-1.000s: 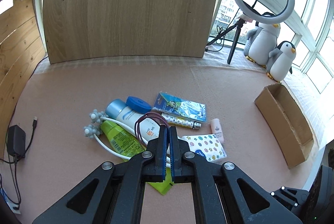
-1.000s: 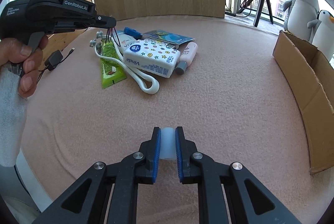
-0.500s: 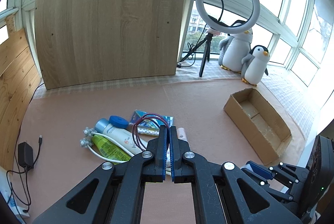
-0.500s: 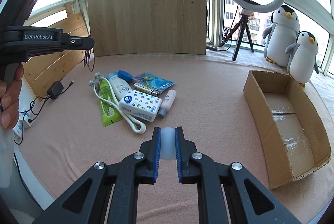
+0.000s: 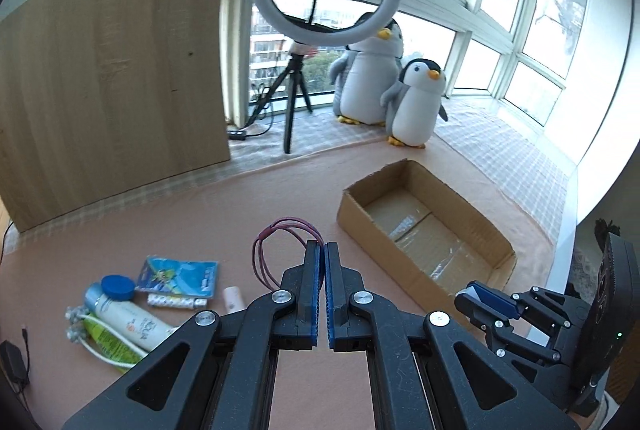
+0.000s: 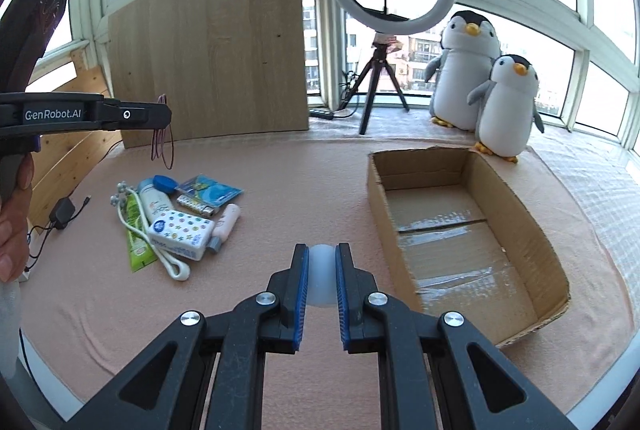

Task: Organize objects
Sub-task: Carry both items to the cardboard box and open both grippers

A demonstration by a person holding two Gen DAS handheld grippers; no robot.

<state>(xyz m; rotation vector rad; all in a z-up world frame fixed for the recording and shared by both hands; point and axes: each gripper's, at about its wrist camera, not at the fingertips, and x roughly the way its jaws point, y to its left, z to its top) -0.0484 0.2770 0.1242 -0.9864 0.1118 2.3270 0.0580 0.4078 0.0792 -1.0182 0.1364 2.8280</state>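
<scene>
Both hands carry things toward the cardboard box (image 6: pixel 516 197). The left gripper (image 5: pixel 320 254) pinches thin red hair ties (image 5: pixel 276 242); the right gripper (image 6: pixel 321 262) squeezes a small white thing (image 6: pixel 321 278) — maybe a bottle. Next, each must reach over the box and let go.

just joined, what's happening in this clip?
A person is sorting toiletries into a cardboard box. The left hand-held gripper is shut on dark red hair ties; the right hand-held gripper is shut on a white rounded object. The box looks empty; the remaining pile lies on the pink mat.
</scene>
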